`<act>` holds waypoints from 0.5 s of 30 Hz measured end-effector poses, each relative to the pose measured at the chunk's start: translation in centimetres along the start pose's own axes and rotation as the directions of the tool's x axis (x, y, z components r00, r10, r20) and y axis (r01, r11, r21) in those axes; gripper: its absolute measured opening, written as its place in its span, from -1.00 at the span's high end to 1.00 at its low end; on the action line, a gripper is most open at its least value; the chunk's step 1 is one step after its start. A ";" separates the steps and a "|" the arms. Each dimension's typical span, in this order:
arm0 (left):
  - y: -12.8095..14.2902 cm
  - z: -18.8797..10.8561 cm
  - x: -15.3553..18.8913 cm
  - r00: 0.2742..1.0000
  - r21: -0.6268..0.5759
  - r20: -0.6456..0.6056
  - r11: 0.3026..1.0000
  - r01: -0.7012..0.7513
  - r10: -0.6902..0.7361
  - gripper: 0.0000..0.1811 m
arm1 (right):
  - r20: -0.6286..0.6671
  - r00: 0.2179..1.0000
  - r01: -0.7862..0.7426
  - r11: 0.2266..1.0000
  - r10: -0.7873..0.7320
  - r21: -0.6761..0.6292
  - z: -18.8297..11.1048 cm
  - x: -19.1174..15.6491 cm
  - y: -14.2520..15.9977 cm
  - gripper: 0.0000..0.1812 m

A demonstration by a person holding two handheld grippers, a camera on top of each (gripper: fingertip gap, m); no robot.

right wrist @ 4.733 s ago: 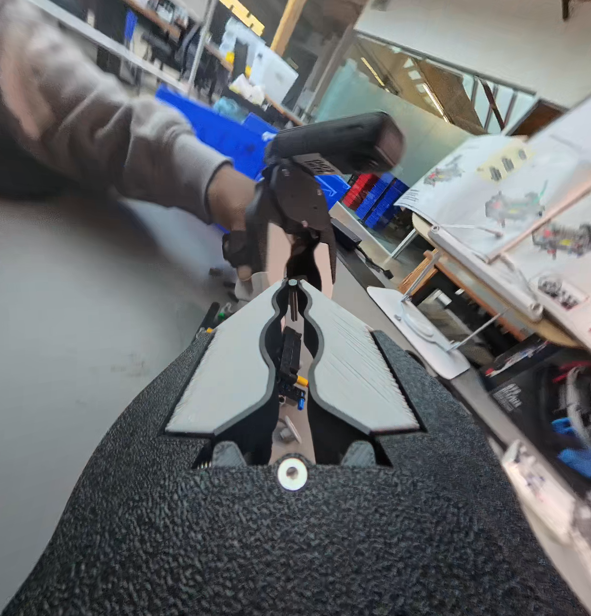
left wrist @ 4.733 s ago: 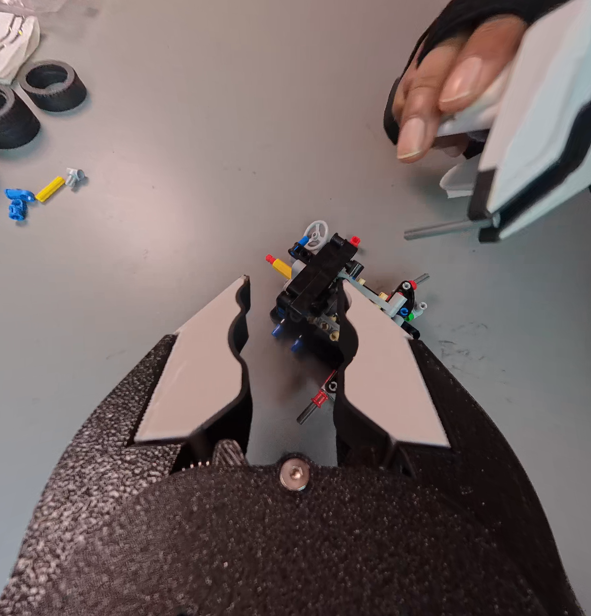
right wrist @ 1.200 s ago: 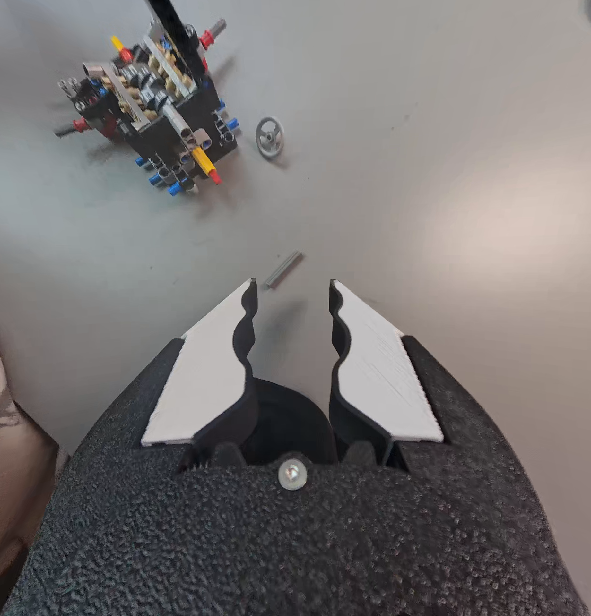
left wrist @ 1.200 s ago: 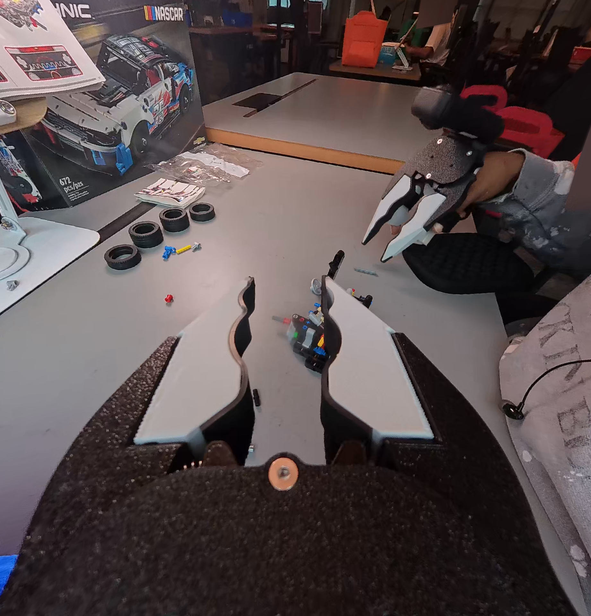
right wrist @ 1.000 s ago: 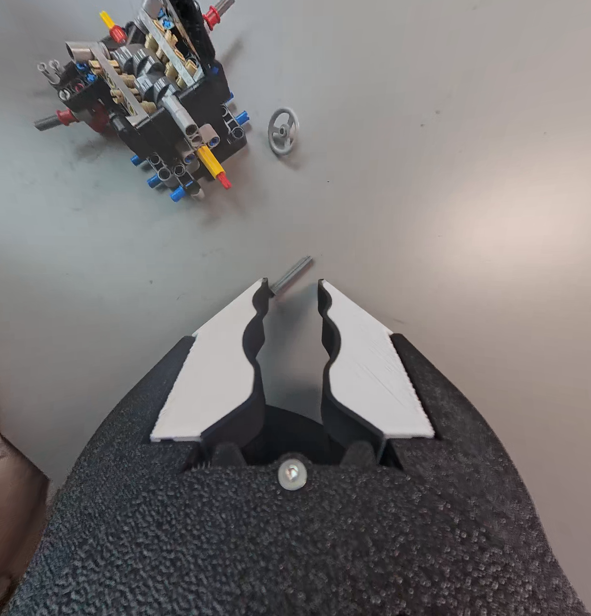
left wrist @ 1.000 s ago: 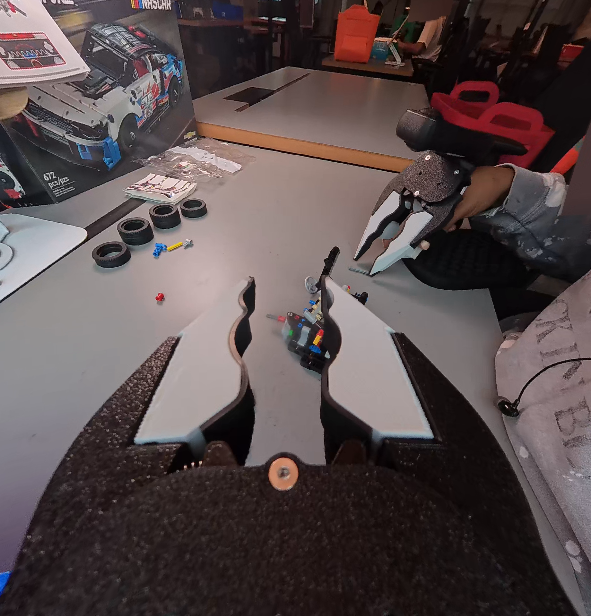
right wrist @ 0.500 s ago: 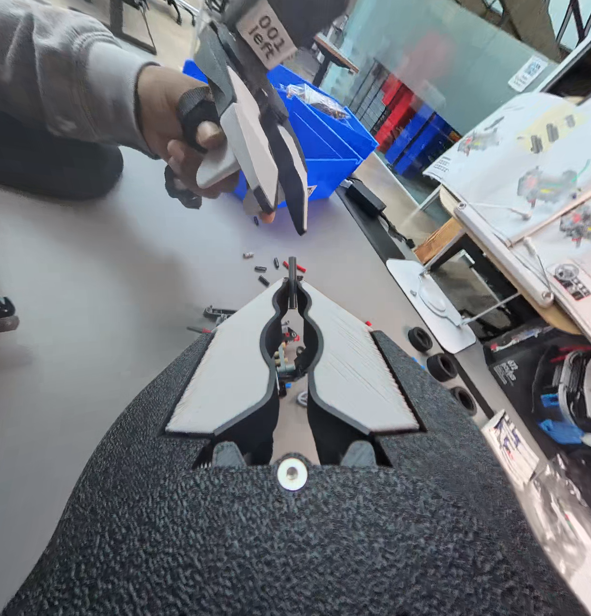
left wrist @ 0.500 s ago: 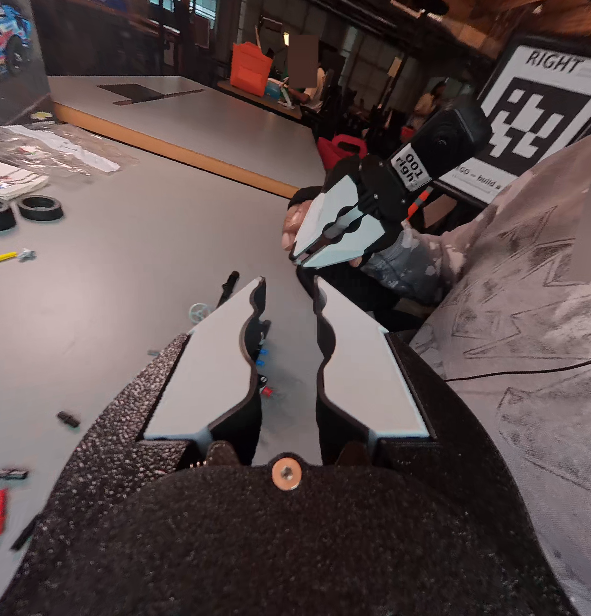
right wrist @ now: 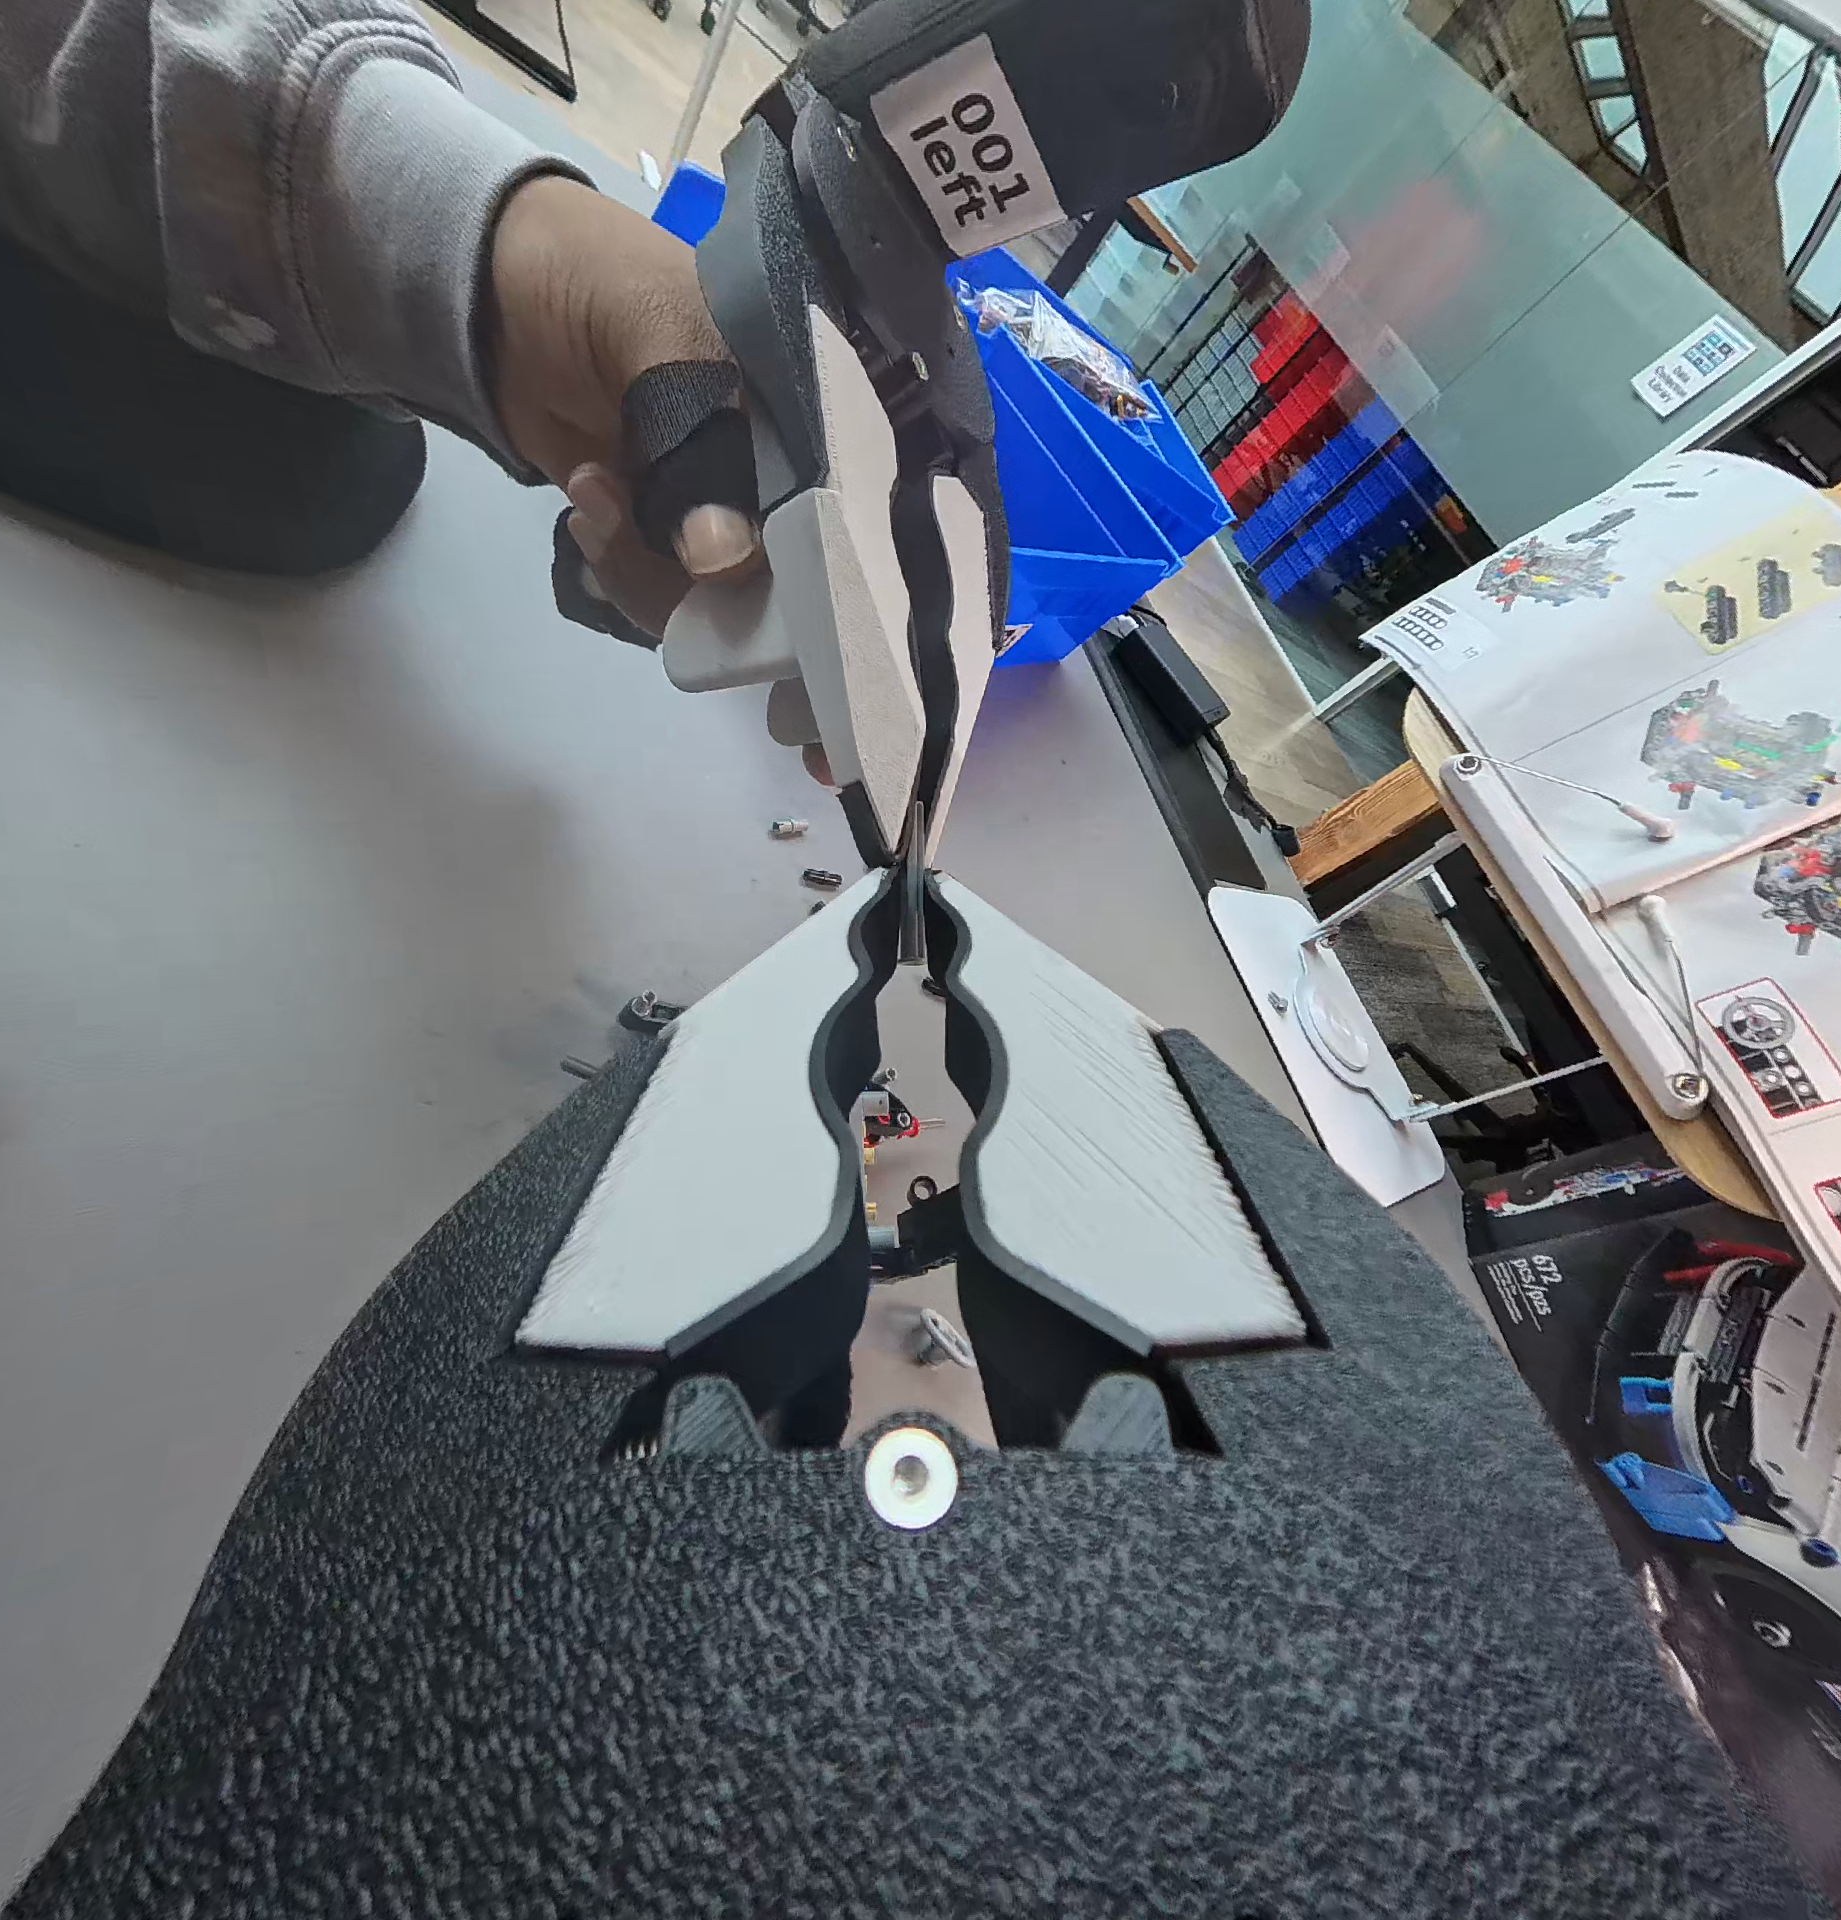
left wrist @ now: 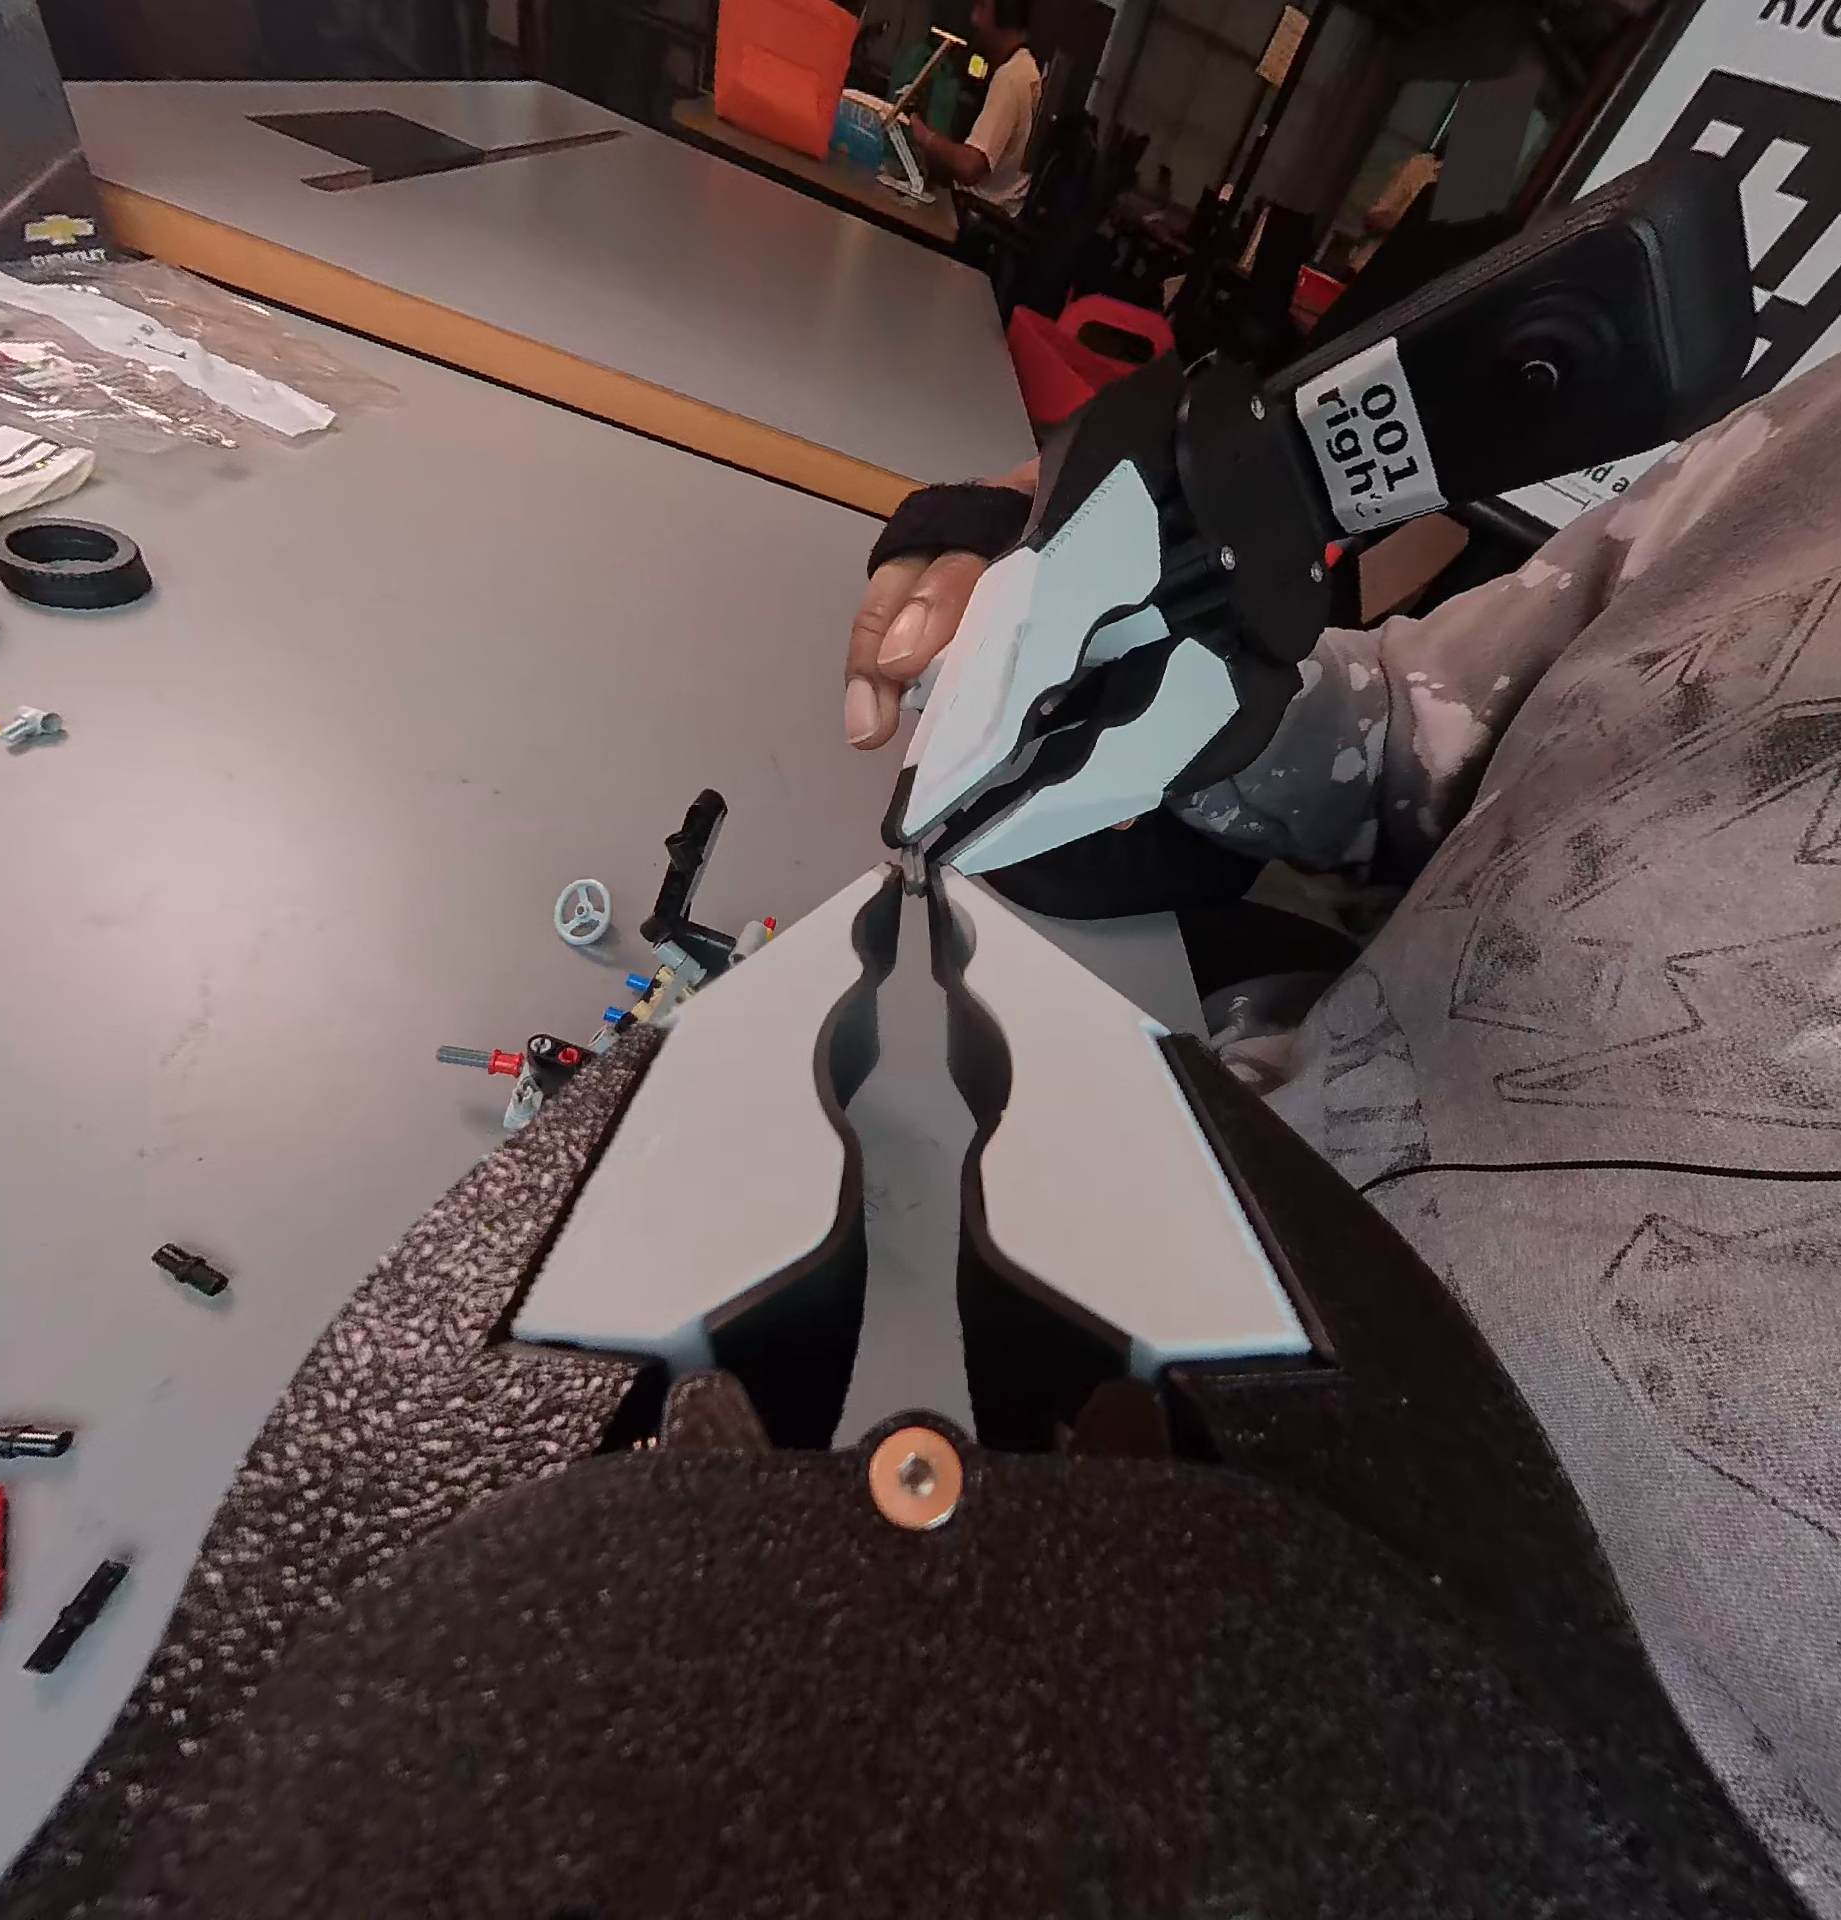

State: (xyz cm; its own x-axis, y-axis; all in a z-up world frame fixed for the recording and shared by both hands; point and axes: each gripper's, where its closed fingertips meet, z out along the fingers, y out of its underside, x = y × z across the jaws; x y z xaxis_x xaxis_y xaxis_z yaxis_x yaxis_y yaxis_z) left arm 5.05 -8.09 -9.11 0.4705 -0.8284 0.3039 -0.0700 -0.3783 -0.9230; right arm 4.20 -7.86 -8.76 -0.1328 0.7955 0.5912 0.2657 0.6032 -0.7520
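Grey, thin axle is being pinched tip-to-tip above the table, my right gripper clenching one end while my left gripper is clamping the other, steadying it.

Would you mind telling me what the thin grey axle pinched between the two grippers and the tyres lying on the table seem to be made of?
The grey axle, held by the right gripper and met by the left gripper, looks like hard moulded plastic: even dark grey, straight, dull sheen. It could be metal; it is too small to be sure. The black tyre looks like soft matt rubber, judging by its ribbed tread and lack of shine.
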 end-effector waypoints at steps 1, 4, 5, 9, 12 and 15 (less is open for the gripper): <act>0.0 0.0 0.0 1.000 0.000 0.003 1.000 -0.004 0.004 0.95 | 0.000 1.000 0.005 1.000 -0.005 0.000 0.0 0.0 0.0 0.95; 0.0 -0.1 -0.1 1.000 -0.001 0.018 1.000 -0.020 0.020 0.95 | -0.004 1.000 0.000 1.000 0.000 0.004 0.1 0.0 0.0 0.95; 0.1 -0.2 -0.1 0.999 -0.006 0.031 1.000 -0.031 0.031 0.96 | -0.004 1.000 -0.005 1.000 0.005 0.009 0.3 0.0 0.0 0.95; -0.7 -1.5 -0.7 0.988 -0.001 0.116 0.995 -0.099 0.098 0.96 | -0.015 0.998 -0.052 0.997 0.053 0.051 0.7 0.8 -0.4 0.90; -2.6 -4.9 -2.7 0.946 0.012 0.281 0.985 -0.173 0.162 0.96 | -0.031 0.993 -0.110 0.990 0.113 0.087 0.6 2.7 -0.4 0.81; -4.8 -12.1 -7.1 0.778 -0.048 0.586 0.968 -0.247 0.228 0.97 | -0.104 0.978 -0.170 0.980 0.181 0.107 0.1 6.5 1.0 0.79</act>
State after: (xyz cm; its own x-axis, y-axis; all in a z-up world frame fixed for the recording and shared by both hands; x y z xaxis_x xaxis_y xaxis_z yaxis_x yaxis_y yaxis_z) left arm -8.63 -5.40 -4.01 0.8652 -0.4887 -0.1123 -0.2265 -0.1812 -0.9570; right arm 3.56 -2.07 -5.70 0.0174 0.8812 0.4724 0.1810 0.4619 -0.8683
